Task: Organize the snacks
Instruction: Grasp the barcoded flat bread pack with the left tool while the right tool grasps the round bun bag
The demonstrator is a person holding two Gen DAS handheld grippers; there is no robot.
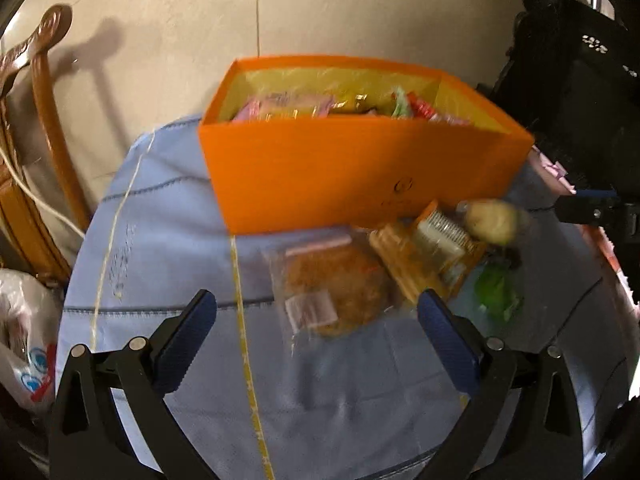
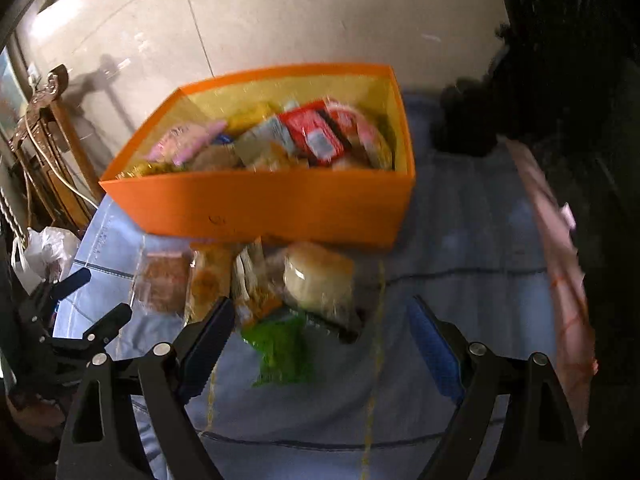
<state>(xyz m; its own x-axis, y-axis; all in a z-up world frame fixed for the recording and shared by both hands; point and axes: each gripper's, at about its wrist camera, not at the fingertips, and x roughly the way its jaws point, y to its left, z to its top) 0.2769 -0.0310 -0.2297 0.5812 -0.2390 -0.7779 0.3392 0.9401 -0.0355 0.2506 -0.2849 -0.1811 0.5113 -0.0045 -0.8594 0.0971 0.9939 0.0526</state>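
Left wrist view, blurred throughout. At far left edge, a carved wooden chair point(image 1: 44, 120) with a pale cord draped over it; below that, lower left, a crumpled white plastic bag point(image 1: 24, 332). Across the middle and bottom, a light blue cloth point(image 1: 160, 208) with dark stitched lines and a yellowish stripe, spread over the table. At bottom centre, left gripper point(image 1: 316, 312), jaws spread wide, blue pads facing each other, nothing pressed between them. Just beyond the fingertips, lying flat on the cloth, a clear-wrapped brown cake point(image 1: 336, 284). Above centre, an orange box point(image 1: 360, 168), open-topped, yellow inside, heaped with mixed snack packets. To the right of the cake, touching the box's front wall, an orange-trimmed packet point(image 1: 424, 256), then a pale round bun point(image 1: 492, 220), and lower right a green packet point(image 1: 496, 292). At far right edge, part of the other gripper.

Right wrist view, also blurred. At left edge, the left gripper, jaws apart, over the cloth's corner. Centre left, the brown cake point(image 2: 164, 280) flat beside an orange packet. Upper centre, the orange box point(image 2: 260, 208). In front of it, the wrapped bun point(image 2: 316, 276) and, nearer the camera, the green packet point(image 2: 280, 348). At bottom centre, right gripper point(image 2: 320, 320), jaws wide, empty, green packet lying between the fingertips but untouched. At right, a pink wrapper point(image 2: 560, 264) along the table's edge.
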